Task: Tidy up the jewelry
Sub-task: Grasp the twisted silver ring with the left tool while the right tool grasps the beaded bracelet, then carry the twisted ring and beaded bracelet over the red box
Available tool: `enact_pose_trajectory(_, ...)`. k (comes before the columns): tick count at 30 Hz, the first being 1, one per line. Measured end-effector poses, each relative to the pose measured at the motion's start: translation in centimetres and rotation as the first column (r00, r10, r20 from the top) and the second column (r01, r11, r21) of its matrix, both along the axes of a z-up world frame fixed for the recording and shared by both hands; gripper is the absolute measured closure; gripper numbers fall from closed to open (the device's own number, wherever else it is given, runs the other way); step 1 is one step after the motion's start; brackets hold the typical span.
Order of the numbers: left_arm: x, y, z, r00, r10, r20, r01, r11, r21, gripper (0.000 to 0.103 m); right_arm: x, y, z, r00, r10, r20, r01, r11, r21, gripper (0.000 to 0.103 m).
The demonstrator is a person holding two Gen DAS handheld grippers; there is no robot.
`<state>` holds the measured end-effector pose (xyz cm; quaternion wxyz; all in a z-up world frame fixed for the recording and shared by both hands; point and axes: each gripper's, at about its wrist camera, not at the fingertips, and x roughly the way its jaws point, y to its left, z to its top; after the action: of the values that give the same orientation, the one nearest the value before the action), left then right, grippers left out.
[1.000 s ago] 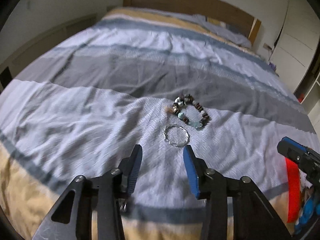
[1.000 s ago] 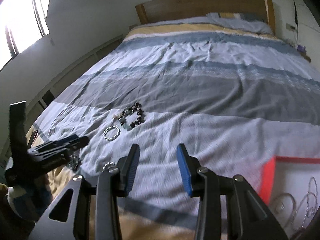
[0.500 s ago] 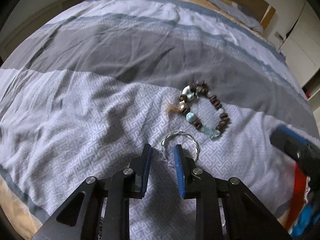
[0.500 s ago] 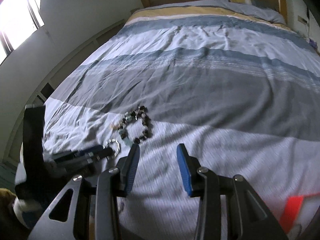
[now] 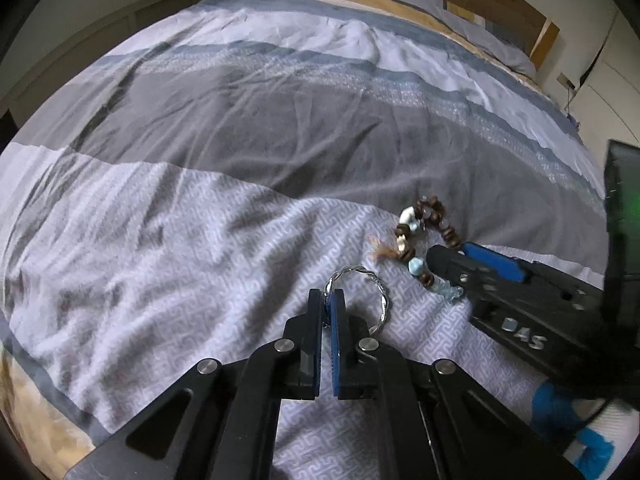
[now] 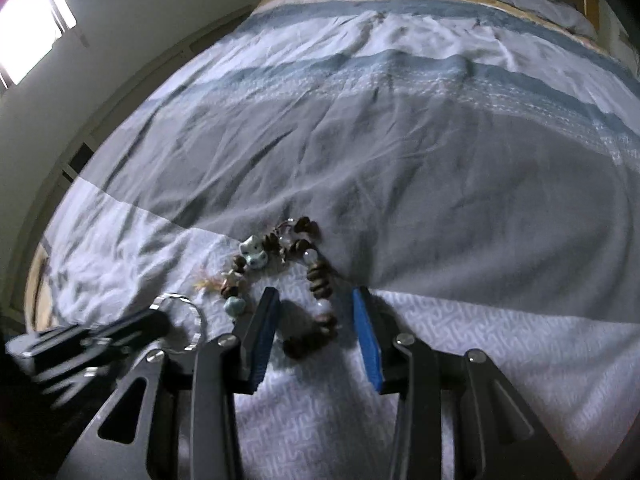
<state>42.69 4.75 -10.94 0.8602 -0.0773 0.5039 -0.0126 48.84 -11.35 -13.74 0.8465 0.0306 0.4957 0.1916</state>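
Left wrist view, lower centre of the frame: the left gripper [image 5: 329, 300] has its two blue-lined fingers pressed almost together, pinching the near left rim of the silver twisted bangle [image 5: 378, 300]; the rest of the ring stands free to the right of the fingertips, over the patterned pale band of the bedspread [image 5: 180, 240]; just beyond it, at centre right, lies the beaded bracelet [image 5: 420, 240], a loop of brown, pale blue and whitish beads with a small tan tassel on its left side; the right gripper [image 5: 446, 256] enters from the right edge, its dark tip over the near part of that loop, whether touching cannot be told here.

Right wrist view, lower centre: the right gripper [image 6: 314, 296] is spread wide, one finger on each side of the right-hand strand of the beaded bracelet [image 6: 280, 264]; the pads stand apart from the beads, with bare cloth visible between; the bracelet rests where the pale band meets the grey band of the bedspread [image 6: 440, 160]; at lower left the left gripper [image 6: 160, 322] appears blurred, with the silver twisted bangle [image 6: 196, 320] arching from its tip; a wooden headboard [image 6: 592, 4] closes the upper right.
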Motion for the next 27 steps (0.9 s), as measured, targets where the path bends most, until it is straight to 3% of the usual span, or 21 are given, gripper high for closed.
enact_pose_trajectory(1,-0.1,0.1,0.2,1.000,0.001,0.007,-0.001,1.000,0.003,0.099,0.1,0.0,0.0,1.000,-0.006,0.000,0.006,1.000,-0.002,0.081)
enact_pose_trajectory(2,-0.2,0.2,0.4,1.000,0.002,0.015,-0.002,1.000,0.003,0.099,0.1,-0.2,0.0,1.000,-0.010,-0.005,0.010,1.000,0.006,0.094)
enact_pose_trajectory(9,-1.0,-0.2,1.2,0.996,-0.005,0.086,0.002,1.000,0.030,0.099,-1.8,-1.5,1.2,0.999,-0.010,0.051,0.008,0.999,0.050,0.094)
enact_pose_trajectory(16,-4.3,-2.1,1.3,0.985,-0.044,0.167,0.031,0.996,0.079,0.099,-6.7,-4.4,4.2,0.986,-0.021,0.167,0.001,0.992,0.122,0.094)
enact_pose_trajectory(21,-7.3,-4.5,1.8,0.969,-0.085,0.231,0.066,0.994,0.088,0.099,-10.9,-6.5,7.0,0.962,-0.001,0.271,-0.034,0.992,0.123,0.094)
enact_pose_trajectory(27,-12.7,-8.2,5.5,0.948,-0.111,0.299,0.104,0.994,0.041,0.099,-17.3,-11.5,11.6,0.942,-0.070,0.329,0.025,0.990,0.139,0.094)
